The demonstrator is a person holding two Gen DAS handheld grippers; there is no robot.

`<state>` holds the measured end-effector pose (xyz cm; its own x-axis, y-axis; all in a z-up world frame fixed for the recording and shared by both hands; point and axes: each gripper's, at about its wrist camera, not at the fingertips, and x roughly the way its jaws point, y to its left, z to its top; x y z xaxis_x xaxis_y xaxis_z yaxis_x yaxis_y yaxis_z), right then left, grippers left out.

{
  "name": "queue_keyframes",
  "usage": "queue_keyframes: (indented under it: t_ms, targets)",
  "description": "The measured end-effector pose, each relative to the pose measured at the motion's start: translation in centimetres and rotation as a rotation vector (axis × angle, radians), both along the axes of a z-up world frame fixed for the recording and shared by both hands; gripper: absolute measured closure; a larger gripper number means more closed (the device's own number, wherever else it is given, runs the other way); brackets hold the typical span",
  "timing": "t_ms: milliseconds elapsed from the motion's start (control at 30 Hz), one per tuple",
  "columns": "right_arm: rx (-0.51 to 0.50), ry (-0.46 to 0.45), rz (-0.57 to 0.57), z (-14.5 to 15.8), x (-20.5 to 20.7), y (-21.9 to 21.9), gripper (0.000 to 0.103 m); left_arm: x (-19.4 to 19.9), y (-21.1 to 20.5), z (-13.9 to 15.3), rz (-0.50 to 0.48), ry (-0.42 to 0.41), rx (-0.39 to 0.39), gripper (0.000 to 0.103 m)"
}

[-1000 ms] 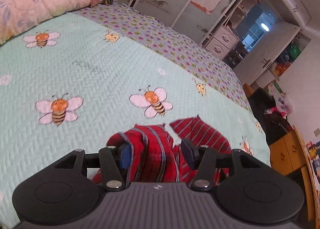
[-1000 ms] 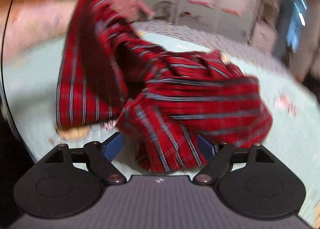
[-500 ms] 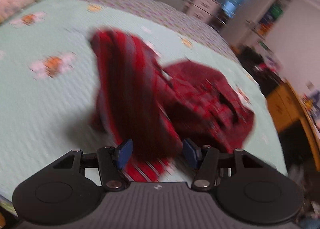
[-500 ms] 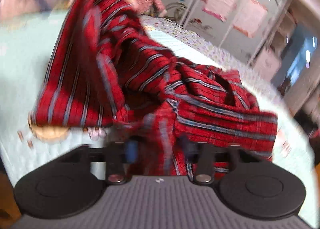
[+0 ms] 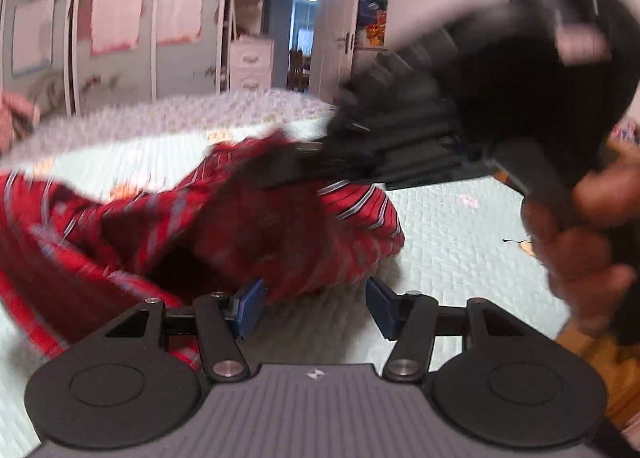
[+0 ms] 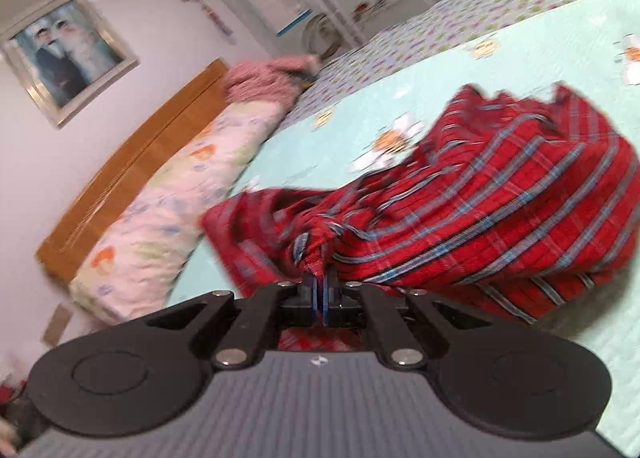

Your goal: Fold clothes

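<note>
Starting on the left of the right wrist view, we've got a framed photo [image 6: 66,58] on the wall, then a wooden headboard [image 6: 132,166] with a long floral pillow [image 6: 168,218] lying along it and a pink knitted bundle [image 6: 268,80] at its far end. The bed [image 6: 520,54] has a mint quilt with bee prints, and a dotted lilac sheet shows behind it.

The red plaid shirt [image 6: 500,218] is crumpled in a heap on that quilt, toward the right of this view. Our right gripper [image 6: 320,290] has its 2 fingers pinched tight together on a twisted bit of the shirt's fabric, which pokes up right between the blue pads. So that one has the shirt.

In the left wrist view, pretty blurry, the shirt [image 5: 168,226] spreads from the left edge to about the middle, bunched up on the bed. Our left gripper [image 5: 312,308] sits low in front of it with its fingers [image 5: 250,306] roughly half open. The left pad is right up against the shirt's lower edge, but we can't see the 2 pads pressing on anything; there's bare quilt in the gap. Further right, the right gripper [image 5: 280,170] reaches in from the upper right and its tip sits in the top of the shirt heap. A hand [image 5: 580,258] wraps around its handle at the right edge.
</note>
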<state>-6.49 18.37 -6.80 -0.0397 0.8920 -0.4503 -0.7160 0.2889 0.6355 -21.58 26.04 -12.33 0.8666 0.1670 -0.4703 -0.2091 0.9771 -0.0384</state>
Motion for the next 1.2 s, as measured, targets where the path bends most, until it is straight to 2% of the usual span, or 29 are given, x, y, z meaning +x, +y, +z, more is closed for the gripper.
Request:
queue_keyframes:
  t_ms: [100,300,433,667,767,867,933,1033,1100,1133,1200]
  targets:
    - [-0.024,0.008,0.055,0.6,-1.3,0.7,0.099,1.1,-0.4,-0.3,0.064,-0.02,0.046,0.043]
    - [-0.034,0.059,0.083,0.2,-2.2,1.4,0.099,2.4,1.1,-0.4,0.185,-0.004,0.026,0.043]
    - [-0.014,0.127,0.051,-0.4,-1.6,0.7,0.1,1.1,0.7,-0.4,0.202,-0.003,0.01,0.043]
    - [-0.027,0.159,0.004,-0.9,-0.9,1.5,0.1,-0.8,-0.9,-0.3,0.27,-0.031,0.095,0.042]
    - [-0.034,0.156,0.006,-1.1,-1.2,1.8,0.1,0.2,-0.7,-0.3,0.299,-0.001,0.113,0.038]
    - [-0.053,0.143,0.022,-1.3,-1.6,2.0,0.1,0.7,-0.7,-0.2,0.306,-0.013,0.115,0.038]
    - [-0.064,0.145,0.032,-1.5,-1.8,2.2,0.1,1.6,-0.6,-0.5,0.299,0.007,0.114,0.034]
    - [-0.085,0.155,0.045,-2.0,-1.7,2.4,0.099,3.0,-0.3,-1.1,0.279,0.041,0.093,0.035]
    - [-0.1,0.15,0.042,-2.3,-1.6,2.4,0.099,3.7,0.4,-1.4,0.254,0.048,0.035,0.059]
    - [-0.112,0.138,0.034,-2.4,-1.6,2.3,0.098,3.9,0.8,-1.5,0.251,0.051,0.008,0.086]
    - [-0.132,0.107,0.01,-2.5,-1.7,2.0,0.097,3.7,1.7,-1.6,0.243,0.055,-0.063,0.094]
